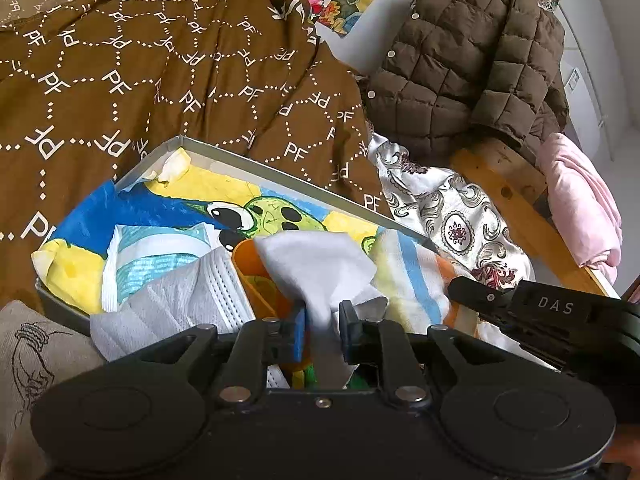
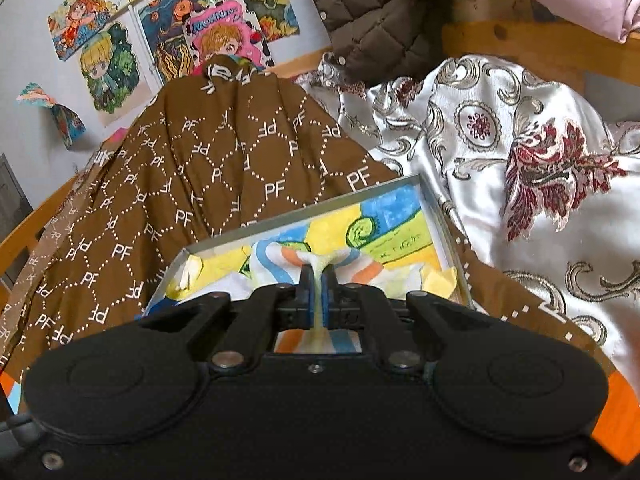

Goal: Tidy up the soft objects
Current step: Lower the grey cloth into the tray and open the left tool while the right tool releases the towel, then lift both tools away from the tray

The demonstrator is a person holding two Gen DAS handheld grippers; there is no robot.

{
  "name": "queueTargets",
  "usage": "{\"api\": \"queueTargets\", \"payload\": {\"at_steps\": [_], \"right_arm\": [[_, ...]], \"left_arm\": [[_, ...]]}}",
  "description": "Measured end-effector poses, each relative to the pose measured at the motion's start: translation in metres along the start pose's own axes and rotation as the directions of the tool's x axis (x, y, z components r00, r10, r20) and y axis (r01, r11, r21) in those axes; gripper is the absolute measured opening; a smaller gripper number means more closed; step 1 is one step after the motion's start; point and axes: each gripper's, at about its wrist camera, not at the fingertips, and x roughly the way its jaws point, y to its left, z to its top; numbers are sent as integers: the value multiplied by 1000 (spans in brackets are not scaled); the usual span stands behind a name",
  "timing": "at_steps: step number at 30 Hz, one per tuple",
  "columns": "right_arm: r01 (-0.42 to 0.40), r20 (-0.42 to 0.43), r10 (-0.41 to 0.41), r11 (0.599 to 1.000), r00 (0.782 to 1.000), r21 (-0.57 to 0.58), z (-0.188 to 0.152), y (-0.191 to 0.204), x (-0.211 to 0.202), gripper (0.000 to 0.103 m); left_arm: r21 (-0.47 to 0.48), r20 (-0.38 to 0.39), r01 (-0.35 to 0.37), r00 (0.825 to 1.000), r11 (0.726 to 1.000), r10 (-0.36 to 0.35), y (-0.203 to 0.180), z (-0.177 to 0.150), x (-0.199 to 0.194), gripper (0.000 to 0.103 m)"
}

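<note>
Your left gripper sits low in the centre of its frame with its two fingers pinched on a white cloth, which bunches up between the blue pads and fans out above them. Just left of that cloth lies a pleated white face mask, and an orange cup stands behind it, partly covered by the cloth. All of this rests in a shallow grey tray lined with a bright cartoon drawing — yellow, blue and green.

Your right gripper is at centre-bottom of its own view, fingers closed tight on a fold of the striped towel, pale yellow with blue and orange bands, which lies inside the same tray. In the left view, that gripper's black body enters from the right edge, over the striped towel.

Around the tray, a brown PF-printed fabric fills the upper left of the left view. A quilted brown jacket sits at upper right, with a silvery floral cloth below it and a pink fabric at the right edge. Colourful drawings hang on the wall at the upper left of the right view.
</note>
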Motion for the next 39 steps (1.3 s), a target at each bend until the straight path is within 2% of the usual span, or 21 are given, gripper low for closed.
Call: {"api": "queueTargets", "payload": {"at_steps": [9, 19, 21, 23, 30, 32, 35, 39], "right_arm": [[-10, -19, 10, 1000, 1000, -1, 3, -3, -3, 10], [-39, 19, 38, 999, 999, 7, 12, -7, -36, 34], [-45, 35, 44, 999, 998, 10, 15, -8, -46, 40], [-53, 57, 52, 998, 997, 15, 18, -10, -58, 53], [-65, 130, 66, 998, 989, -13, 23, -13, -104, 81], [-60, 152, 62, 998, 986, -19, 24, -13, -118, 95], [-42, 194, 48, 999, 980, -33, 23, -12, -140, 102], [-31, 207, 39, 999, 978, -38, 19, -13, -167, 102]], "left_arm": [[-4, 9, -2, 1000, 1000, 2, -7, 4, -14, 36], [-2, 68, -21, 997, 1000, 21, -22, 12, -47, 54], [3, 78, -25, 997, 1000, 25, -26, 14, -56, 56], [11, 91, -29, 995, 1000, 28, -31, 14, -65, 59], [28, 150, -42, 988, 999, 37, -50, 16, -103, 68], [34, 168, -51, 985, 998, 44, -55, 16, -114, 71], [53, 200, -66, 978, 996, 55, -65, 13, -131, 76], [68, 243, -84, 968, 994, 65, -75, 7, -156, 85]]}}
